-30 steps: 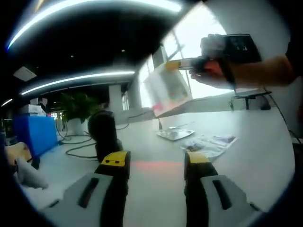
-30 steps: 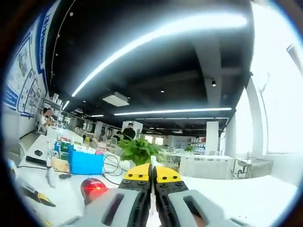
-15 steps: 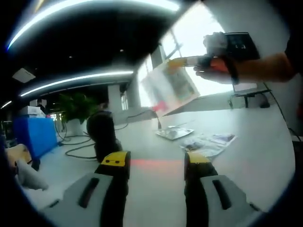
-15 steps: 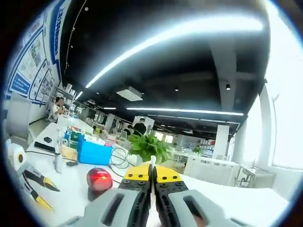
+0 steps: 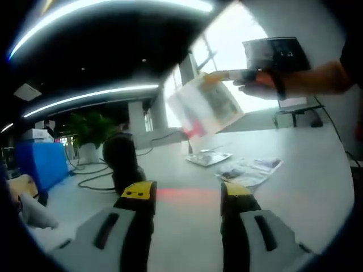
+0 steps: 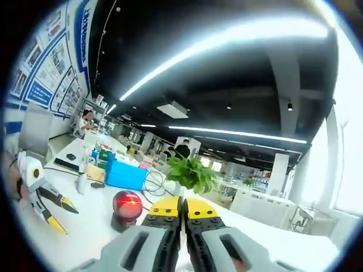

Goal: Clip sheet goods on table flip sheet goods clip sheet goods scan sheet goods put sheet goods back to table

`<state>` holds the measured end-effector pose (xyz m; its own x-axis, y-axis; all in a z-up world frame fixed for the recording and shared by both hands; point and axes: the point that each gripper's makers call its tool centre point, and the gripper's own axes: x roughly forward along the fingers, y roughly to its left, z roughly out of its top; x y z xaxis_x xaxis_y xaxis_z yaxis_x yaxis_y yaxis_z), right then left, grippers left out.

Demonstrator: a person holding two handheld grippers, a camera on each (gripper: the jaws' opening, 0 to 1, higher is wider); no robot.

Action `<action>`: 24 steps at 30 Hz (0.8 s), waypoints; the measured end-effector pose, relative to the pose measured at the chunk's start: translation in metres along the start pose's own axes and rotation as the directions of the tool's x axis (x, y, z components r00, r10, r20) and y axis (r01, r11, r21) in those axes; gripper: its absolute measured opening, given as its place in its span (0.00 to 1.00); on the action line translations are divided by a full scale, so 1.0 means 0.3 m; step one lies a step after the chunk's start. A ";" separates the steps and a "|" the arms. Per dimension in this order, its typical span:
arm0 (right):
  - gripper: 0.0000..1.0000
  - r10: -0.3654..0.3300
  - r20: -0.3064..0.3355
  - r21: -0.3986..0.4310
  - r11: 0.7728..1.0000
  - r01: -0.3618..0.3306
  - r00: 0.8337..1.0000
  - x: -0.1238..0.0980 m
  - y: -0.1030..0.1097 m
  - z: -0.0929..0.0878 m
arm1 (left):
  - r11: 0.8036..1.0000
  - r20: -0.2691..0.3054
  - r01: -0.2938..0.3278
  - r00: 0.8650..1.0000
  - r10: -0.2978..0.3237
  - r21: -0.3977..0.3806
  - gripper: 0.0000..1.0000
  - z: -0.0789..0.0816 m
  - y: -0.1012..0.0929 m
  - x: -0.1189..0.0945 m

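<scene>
Sheet goods (image 5: pixel 203 105): translucent, printed, tilted aloft

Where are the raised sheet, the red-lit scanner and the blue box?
Sheet (image 5: pixel 204 107): left gripper view, middle of its printed face.
Scanner (image 6: pixel 128 204): right gripper view, its glowing red dome.
Blue box (image 6: pixel 126 176): right gripper view, its front wall.

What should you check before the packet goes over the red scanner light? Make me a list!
1. Right gripper shut on the sheet packet: ok; in the right gripper view its jaws are closed on a thin white edge.
2. Packet lifted off the table: ok, it hangs in the air.
3. Scanner on: ok, it glows red and throws a red line on the table.
4. Packet in the beam: not ok, it is still above and beyond the line.
5. Left gripper free: ok, jaws apart, holding nothing.
6. Barcode facing the scanner: cannot tell, print is blurred.
</scene>
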<state>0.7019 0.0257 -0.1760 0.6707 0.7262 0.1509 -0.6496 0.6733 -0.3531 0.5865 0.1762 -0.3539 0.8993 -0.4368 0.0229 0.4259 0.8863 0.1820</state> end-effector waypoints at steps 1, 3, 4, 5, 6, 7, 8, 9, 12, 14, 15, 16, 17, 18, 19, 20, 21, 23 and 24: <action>0.00 0.008 0.000 -0.002 1.000 -0.008 1.000 -0.001 0.001 -0.003 | 1.000 -0.001 0.000 1.000 0.000 0.001 0.38 -0.001 0.000 0.000; 0.00 0.029 0.001 0.005 1.000 -0.029 1.000 -0.001 0.009 -0.010 | 1.000 -0.001 0.000 1.000 0.000 0.002 0.38 -0.001 0.000 0.001; 0.00 0.032 0.001 0.002 0.999 -0.032 0.999 -0.001 0.011 -0.014 | 1.000 -0.001 0.001 1.000 -0.001 0.002 0.38 -0.001 0.000 0.001; 0.00 0.038 -0.001 0.000 0.999 -0.038 0.999 0.001 0.014 -0.018 | 1.000 -0.002 0.001 1.000 -0.001 0.003 0.38 -0.002 0.000 0.001; 0.00 0.045 -0.002 0.002 0.999 -0.045 0.999 0.004 0.017 -0.023 | 1.000 -0.002 0.000 1.000 0.000 0.003 0.38 -0.002 0.000 0.001; 0.00 0.052 -0.002 0.007 0.999 -0.052 0.999 0.006 0.023 -0.027 | 1.000 -0.001 0.000 1.000 0.000 0.002 0.38 -0.001 0.000 0.001; 0.00 0.062 -0.004 0.020 0.998 -0.062 0.998 0.010 0.030 -0.034 | 1.000 0.000 -0.001 1.000 0.001 0.001 0.38 0.000 0.000 0.000; 0.00 0.068 -0.004 0.029 0.997 -0.068 0.998 0.014 0.035 -0.039 | 1.000 0.000 -0.001 1.000 0.001 0.000 0.38 0.000 0.000 0.000; 0.00 0.091 -0.009 0.052 0.995 -0.090 0.996 0.028 0.060 -0.059 | 1.000 -0.001 0.000 1.000 0.000 0.000 0.38 0.000 -0.001 -0.001; 0.00 0.104 -0.020 0.062 0.993 -0.102 0.994 0.035 0.080 -0.077 | 1.000 -0.002 0.002 1.000 -0.002 0.003 0.38 0.000 -0.003 -0.001; 0.00 0.107 -0.025 0.065 0.992 -0.105 0.994 0.036 0.086 -0.083 | 1.000 -0.002 0.002 1.000 -0.002 0.004 0.38 0.001 -0.004 -0.002; 0.00 0.104 -0.031 0.063 0.993 -0.102 0.994 0.037 0.090 -0.093 | 1.000 -0.001 0.002 1.000 -0.002 0.004 0.38 0.001 -0.004 -0.002; 0.00 0.102 -0.035 0.061 0.993 -0.099 0.994 0.038 0.092 -0.103 | 1.000 0.000 0.001 1.000 -0.001 0.003 0.38 0.002 -0.003 -0.002; 0.00 0.104 -0.041 0.069 0.993 -0.101 0.994 0.038 0.095 -0.114 | 1.000 0.001 0.000 1.000 0.000 0.002 0.37 0.002 -0.002 -0.002; 0.00 0.105 -0.046 0.067 0.993 -0.101 0.993 0.038 0.098 -0.125 | 1.000 0.003 -0.001 1.000 0.001 0.000 0.37 0.003 0.000 -0.002; 0.00 0.108 -0.052 0.070 0.992 -0.105 0.993 0.038 0.101 -0.136 | 1.000 0.004 -0.002 1.000 0.002 -0.002 0.37 0.004 0.001 -0.002; 0.00 0.110 -0.057 0.075 0.992 -0.105 0.992 0.038 0.102 -0.145 | 1.000 0.004 -0.002 1.000 0.002 -0.003 0.37 0.004 0.001 -0.002; 0.00 0.111 -0.066 0.082 0.991 -0.106 0.992 0.038 0.100 -0.161 | 1.000 0.005 -0.002 1.000 0.002 -0.004 0.37 0.005 0.001 -0.003; 0.00 0.111 -0.071 0.083 0.991 -0.105 0.991 0.037 0.097 -0.167 | 1.000 0.006 -0.002 1.000 0.002 -0.004 0.37 0.006 0.001 -0.003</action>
<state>0.7084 0.0463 -0.2310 0.6182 0.7847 0.0450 -0.7437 0.6025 -0.2895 0.5856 0.1765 -0.3522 0.8996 -0.4357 0.0295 0.4242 0.8880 0.1776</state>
